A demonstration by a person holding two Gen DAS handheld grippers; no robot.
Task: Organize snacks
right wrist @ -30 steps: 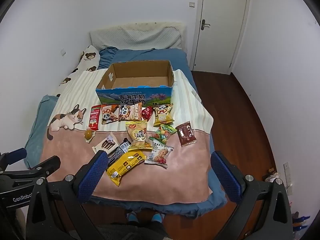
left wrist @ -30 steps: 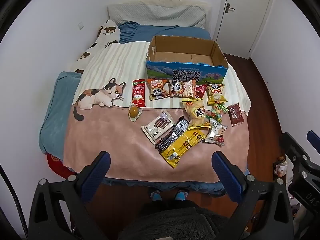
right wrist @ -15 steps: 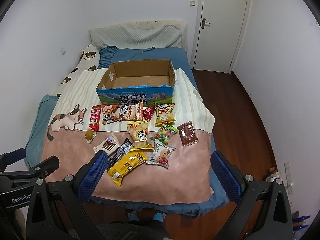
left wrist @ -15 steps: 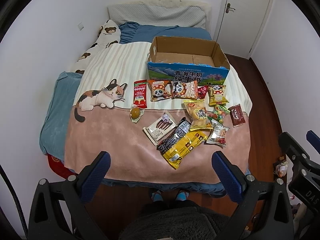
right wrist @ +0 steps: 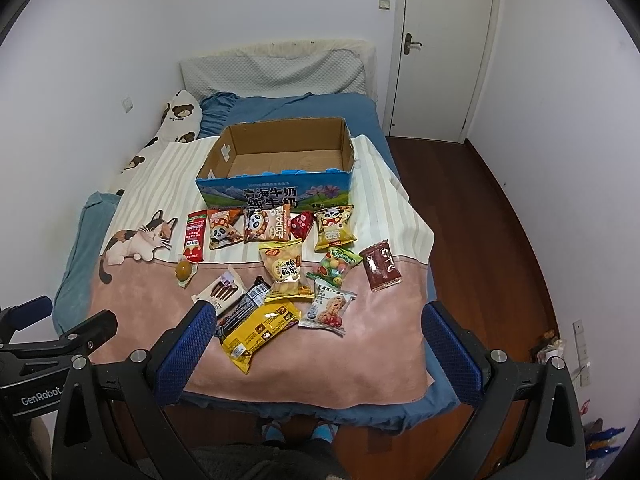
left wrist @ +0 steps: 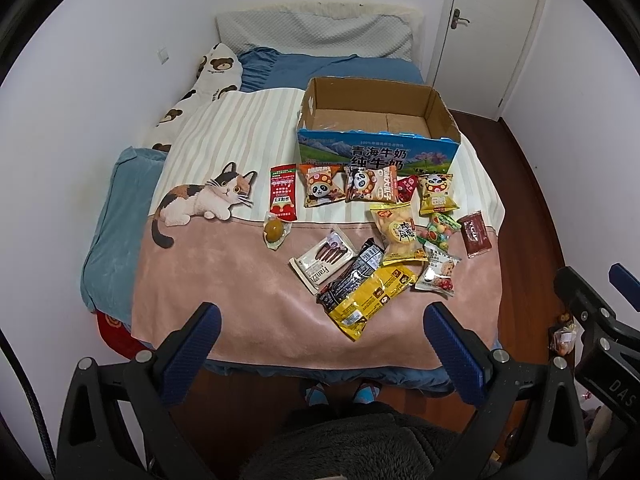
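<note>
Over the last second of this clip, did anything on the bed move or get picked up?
Nothing was taken hold of or let go. Both views crept slightly toward the bed, so the left gripper and right gripper edged forward, both open and empty. The snacks lie as before on the blanket, and the cardboard box is unmoved.

both cameras a bit closer to the bed now, cardboard box [left wrist: 378, 120] and the snack pile sit slightly lower in frame, left gripper [left wrist: 320, 322] and right gripper [right wrist: 316, 322] eased forward, nothing on the blanket moved
</note>
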